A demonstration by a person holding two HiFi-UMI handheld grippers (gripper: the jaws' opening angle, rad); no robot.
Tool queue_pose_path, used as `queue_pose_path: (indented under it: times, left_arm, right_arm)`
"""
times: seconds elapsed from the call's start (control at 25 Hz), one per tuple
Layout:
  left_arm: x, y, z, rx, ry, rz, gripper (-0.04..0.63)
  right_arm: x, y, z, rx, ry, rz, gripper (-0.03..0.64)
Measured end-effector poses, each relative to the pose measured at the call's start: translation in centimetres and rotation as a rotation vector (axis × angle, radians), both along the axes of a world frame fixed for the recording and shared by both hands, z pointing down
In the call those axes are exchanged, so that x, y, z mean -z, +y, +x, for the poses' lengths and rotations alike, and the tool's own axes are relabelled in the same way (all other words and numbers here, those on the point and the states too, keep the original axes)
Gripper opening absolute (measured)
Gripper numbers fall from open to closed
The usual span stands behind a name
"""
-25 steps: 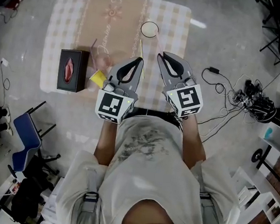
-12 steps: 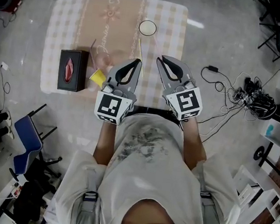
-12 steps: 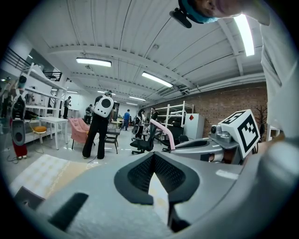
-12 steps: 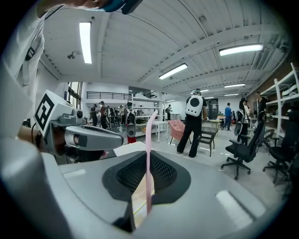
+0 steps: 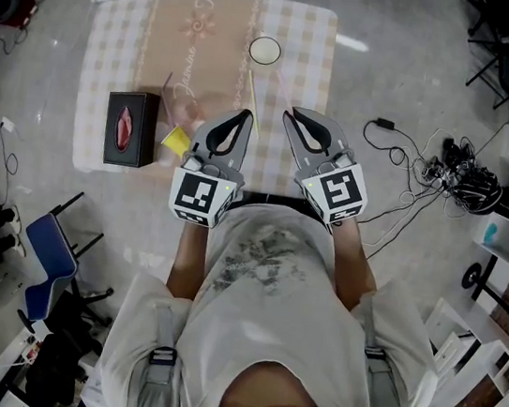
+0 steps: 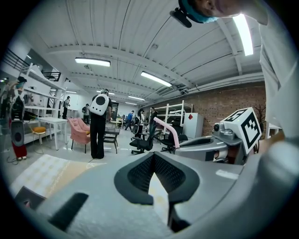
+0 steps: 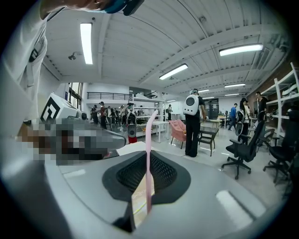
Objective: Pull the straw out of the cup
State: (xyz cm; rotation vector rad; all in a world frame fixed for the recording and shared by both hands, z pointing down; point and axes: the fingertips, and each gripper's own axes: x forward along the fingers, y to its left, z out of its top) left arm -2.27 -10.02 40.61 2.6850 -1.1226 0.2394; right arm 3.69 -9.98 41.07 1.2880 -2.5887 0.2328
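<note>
Close to the person's chest, the left gripper (image 5: 242, 114) has its fingers together on nothing. Beside it, the right gripper (image 5: 290, 114) has its fingers clamped on the pink straw (image 7: 148, 140), out of the cup (image 5: 265, 51) farther along the checked worktop (image 5: 117, 45).
</note>
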Motion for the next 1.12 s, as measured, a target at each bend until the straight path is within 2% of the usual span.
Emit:
queue_pose_path:
  times: [1.12]
  left_arm:
    - [-0.1,-0.7,0.3,-0.021,0.005,0.000,0.005]
  right_arm:
    - [0.6,-0.3,0.1,-0.011,-0.014,-0.005,0.028]
